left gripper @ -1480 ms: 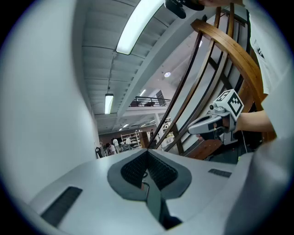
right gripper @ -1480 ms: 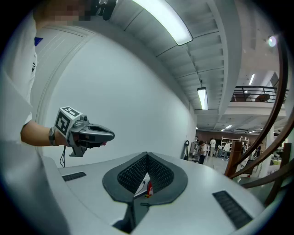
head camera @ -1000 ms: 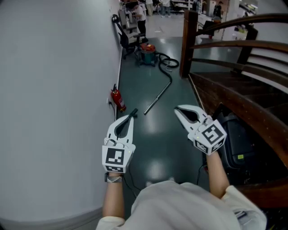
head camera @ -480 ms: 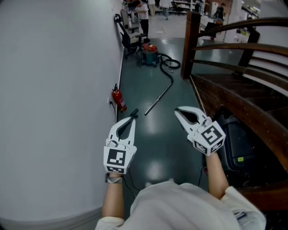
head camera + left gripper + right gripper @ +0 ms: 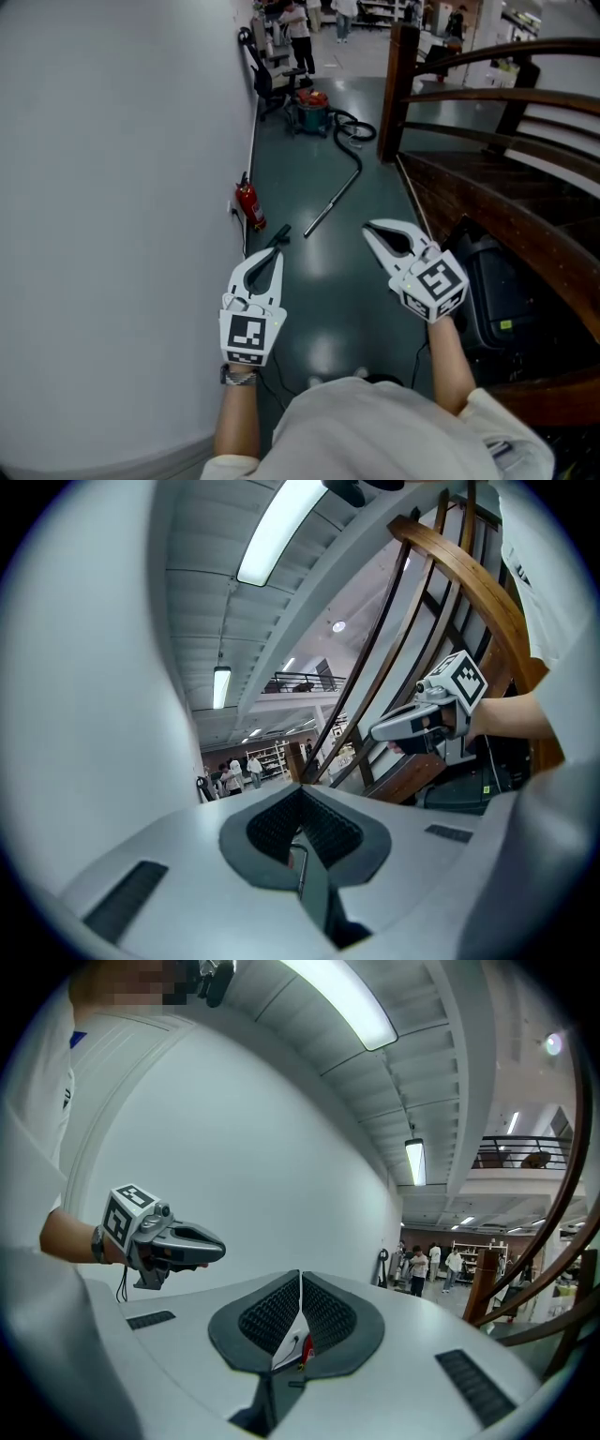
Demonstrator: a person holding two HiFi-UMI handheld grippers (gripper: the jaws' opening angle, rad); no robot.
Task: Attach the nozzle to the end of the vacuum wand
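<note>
One slim, straight, silvery wand (image 5: 330, 204)

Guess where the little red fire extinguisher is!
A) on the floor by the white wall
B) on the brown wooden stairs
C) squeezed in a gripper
A: the small red fire extinguisher stands on the dark shiny floor, right against the plain white wall.

No words, brands or numbers are legible. The left claw (image 5: 275, 253) and right claw (image 5: 368, 229) carry only black-and-white square code markers (image 5: 247, 335). The yellow-green label (image 5: 506, 325) at lower right is too small to read.
</note>
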